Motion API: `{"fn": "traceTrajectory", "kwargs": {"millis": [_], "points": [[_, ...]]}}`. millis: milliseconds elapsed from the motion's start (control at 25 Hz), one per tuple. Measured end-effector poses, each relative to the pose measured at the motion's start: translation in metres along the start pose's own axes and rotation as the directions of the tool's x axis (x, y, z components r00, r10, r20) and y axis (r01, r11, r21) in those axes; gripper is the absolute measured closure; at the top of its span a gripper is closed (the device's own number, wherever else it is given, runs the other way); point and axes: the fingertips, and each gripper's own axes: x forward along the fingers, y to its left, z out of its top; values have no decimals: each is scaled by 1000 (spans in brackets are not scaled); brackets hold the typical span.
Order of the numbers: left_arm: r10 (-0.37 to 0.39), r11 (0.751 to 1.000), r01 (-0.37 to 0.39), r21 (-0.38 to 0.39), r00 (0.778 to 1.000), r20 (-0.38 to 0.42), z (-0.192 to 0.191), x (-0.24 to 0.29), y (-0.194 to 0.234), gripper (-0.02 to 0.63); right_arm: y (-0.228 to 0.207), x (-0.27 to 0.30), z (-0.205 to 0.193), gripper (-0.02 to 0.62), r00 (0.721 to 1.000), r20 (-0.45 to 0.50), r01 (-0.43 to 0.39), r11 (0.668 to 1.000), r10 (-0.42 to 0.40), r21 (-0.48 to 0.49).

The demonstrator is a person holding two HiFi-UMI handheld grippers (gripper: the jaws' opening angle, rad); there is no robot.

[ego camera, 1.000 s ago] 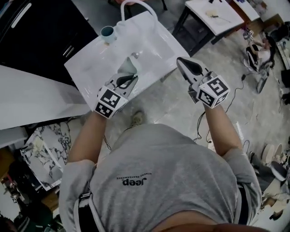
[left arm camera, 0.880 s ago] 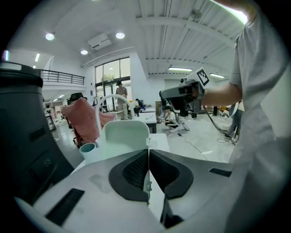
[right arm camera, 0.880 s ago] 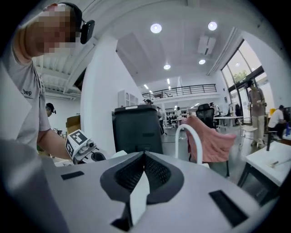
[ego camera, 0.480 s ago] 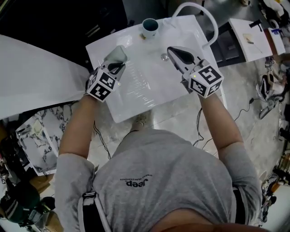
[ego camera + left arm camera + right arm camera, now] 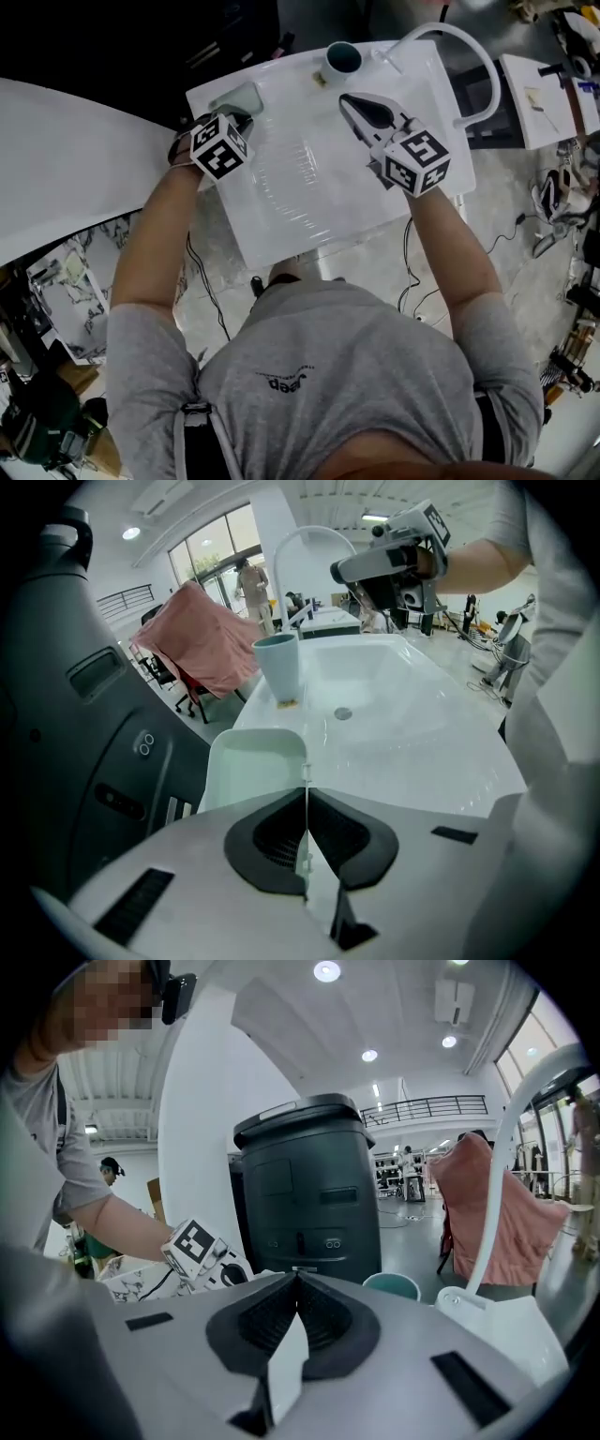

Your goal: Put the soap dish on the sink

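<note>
Upper left, head view: left gripper (image 5: 238,114) pinches pale green plastic soap dish (image 5: 236,96) at white sink (image 5: 309,220) corner; right gripper (image 5: 351,100) jaws together, empty.

White sink (image 5: 309,202) in front of me, glossy, with a shallow basin. Far rim, about the middle: teal cup (image 5: 342,62), upright. Drain (image 5: 343,713) in the basin floor, near the cup. Far right corner: white faucet (image 5: 473,66), arching tall. Far left corner: pale green soap dish (image 5: 239,97), one wall pinched in my left gripper (image 5: 306,794); can't tell if it touches the rim. Below: grey marbled floor (image 5: 220,253), with a black cable (image 5: 199,281) near left.
</note>
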Motion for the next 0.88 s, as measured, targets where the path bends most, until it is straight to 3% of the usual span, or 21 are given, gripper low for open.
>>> {"fn": "traceTrajectory", "kwargs": {"millis": [160, 480, 880], "points": [[-15, 998, 19, 52, 996, -83, -12, 23, 12, 588, -3, 19, -9, 543, 1000, -17, -18, 1000, 18, 9], [-42, 995, 57, 78, 981, -188, -23, 51, 20, 588, 0, 37, -27, 543, 998, -44, -35, 999, 37, 29], [-74, 994, 89, 64, 976, -206, -23, 63, 22, 588, -2, 30, -32, 543, 998, -56, -21, 999, 24, 39]]}}
